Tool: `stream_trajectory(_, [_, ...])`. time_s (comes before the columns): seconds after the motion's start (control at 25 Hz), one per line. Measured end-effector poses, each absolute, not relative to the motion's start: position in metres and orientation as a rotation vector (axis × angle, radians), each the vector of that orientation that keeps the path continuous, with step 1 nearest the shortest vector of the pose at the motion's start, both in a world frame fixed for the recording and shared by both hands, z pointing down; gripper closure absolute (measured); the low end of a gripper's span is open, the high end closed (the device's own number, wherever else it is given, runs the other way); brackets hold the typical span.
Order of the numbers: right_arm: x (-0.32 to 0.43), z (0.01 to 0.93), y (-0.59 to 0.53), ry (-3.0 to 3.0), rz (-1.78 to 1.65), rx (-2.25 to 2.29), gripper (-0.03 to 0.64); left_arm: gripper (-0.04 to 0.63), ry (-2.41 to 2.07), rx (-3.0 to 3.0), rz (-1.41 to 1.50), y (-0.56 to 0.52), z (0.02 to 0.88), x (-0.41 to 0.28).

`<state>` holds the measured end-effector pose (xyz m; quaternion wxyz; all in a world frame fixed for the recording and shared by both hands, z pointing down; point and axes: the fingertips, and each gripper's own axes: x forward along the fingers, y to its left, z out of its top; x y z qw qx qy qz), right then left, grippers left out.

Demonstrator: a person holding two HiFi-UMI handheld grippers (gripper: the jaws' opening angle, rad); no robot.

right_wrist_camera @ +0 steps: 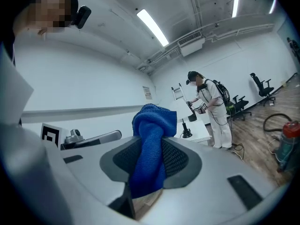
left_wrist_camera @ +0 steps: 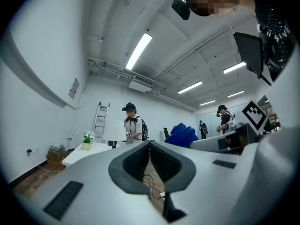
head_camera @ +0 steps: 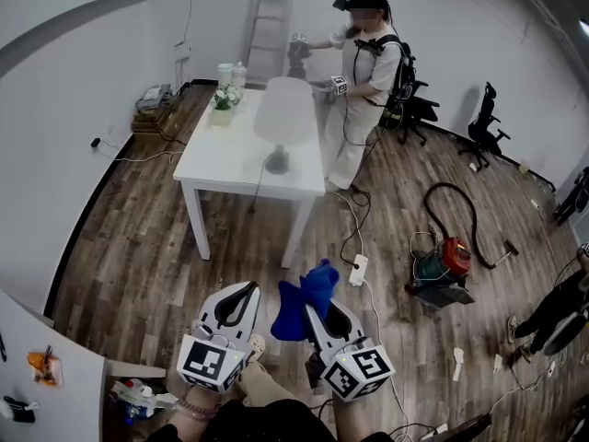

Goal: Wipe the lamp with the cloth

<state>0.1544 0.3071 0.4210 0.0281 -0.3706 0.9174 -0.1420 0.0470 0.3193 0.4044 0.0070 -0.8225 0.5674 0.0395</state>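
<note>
The cloth [head_camera: 299,308], deep blue and bunched up, is sitting pinched between the jaws of the right gripper [head_camera: 315,319], its top puffing out past them. The lamp [head_camera: 282,118], white shade over a dark base, is standing upright on the white table [head_camera: 221,159], well apart from the cloth.

Test lab: ladder [head_camera: 274,7], office chairs [head_camera: 485,118], cables [head_camera: 354,219]

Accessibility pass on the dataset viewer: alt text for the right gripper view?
The right gripper is shut on a bunched blue cloth. Beyond it, a person in white stands beside a white table carrying a white-shaded lamp.
</note>
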Motion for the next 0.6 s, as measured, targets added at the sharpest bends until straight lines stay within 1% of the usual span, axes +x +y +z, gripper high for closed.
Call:
stream_trajectory(0.28, [0.117, 0.421, 0.244, 2.861, -0.443, -1.110, 0.495, 0.588, 1.843, -2.558, 0.106, 0.261, 0.410, 0.004])
stream_trajectory(0.6, [0.073, 0.406, 0.124, 2.864, -0.411, -1.101, 0.495, 0.588, 1.833, -2.536, 0.097, 0.146, 0.396, -0.044])
